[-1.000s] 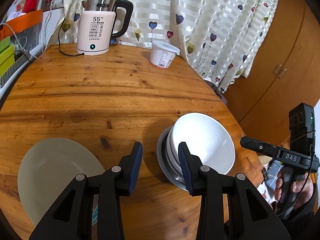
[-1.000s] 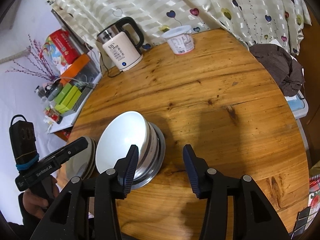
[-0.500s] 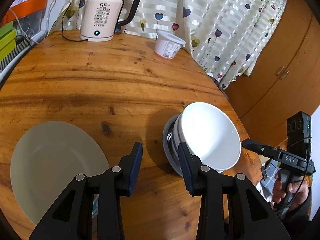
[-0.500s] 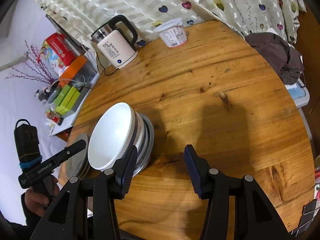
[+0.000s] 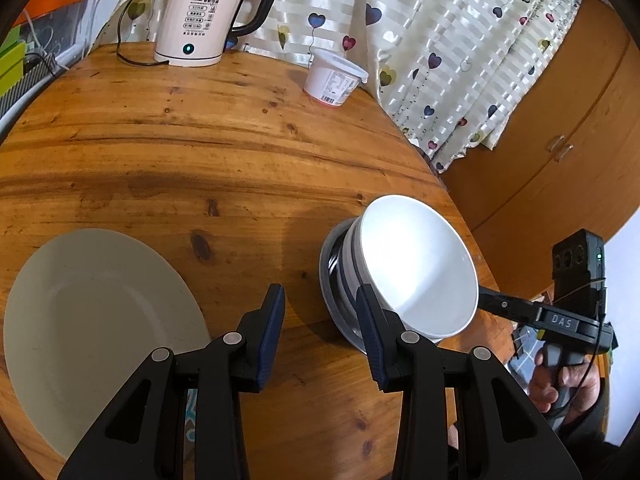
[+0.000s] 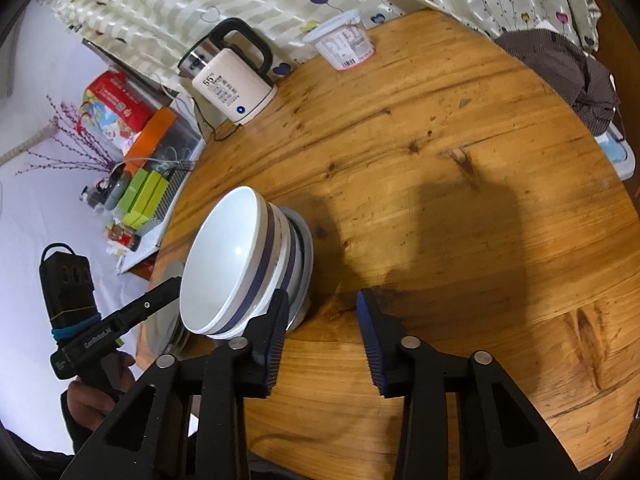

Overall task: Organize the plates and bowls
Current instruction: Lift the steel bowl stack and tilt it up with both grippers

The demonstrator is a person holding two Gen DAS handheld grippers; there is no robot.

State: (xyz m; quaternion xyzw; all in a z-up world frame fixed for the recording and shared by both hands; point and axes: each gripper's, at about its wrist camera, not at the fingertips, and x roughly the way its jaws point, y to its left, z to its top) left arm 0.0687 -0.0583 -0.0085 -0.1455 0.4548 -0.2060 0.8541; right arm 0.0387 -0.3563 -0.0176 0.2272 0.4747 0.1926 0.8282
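A stack of white bowls with blue bands (image 5: 416,260) stands on a small grey plate (image 5: 330,280) near the table's right edge; it also shows in the right wrist view (image 6: 236,268). A stack of pale plates (image 5: 96,320) lies at the left, partly hidden behind the bowls in the right wrist view (image 6: 168,332). My left gripper (image 5: 320,320) is open and empty, its right finger just in front of the bowl stack. My right gripper (image 6: 322,320) is open and empty, its left finger beside the bowls.
A round wooden table (image 5: 200,152) holds an electric kettle (image 5: 200,20) and a white lidded tub (image 5: 334,80) at the back. A heart-print curtain (image 5: 440,40) hangs behind. A dark cloth (image 6: 560,68) lies off the table's far edge.
Both grippers have drawn back and risen slightly, so the bowls and plates show from a little higher. Both stay open; nothing was grasped.
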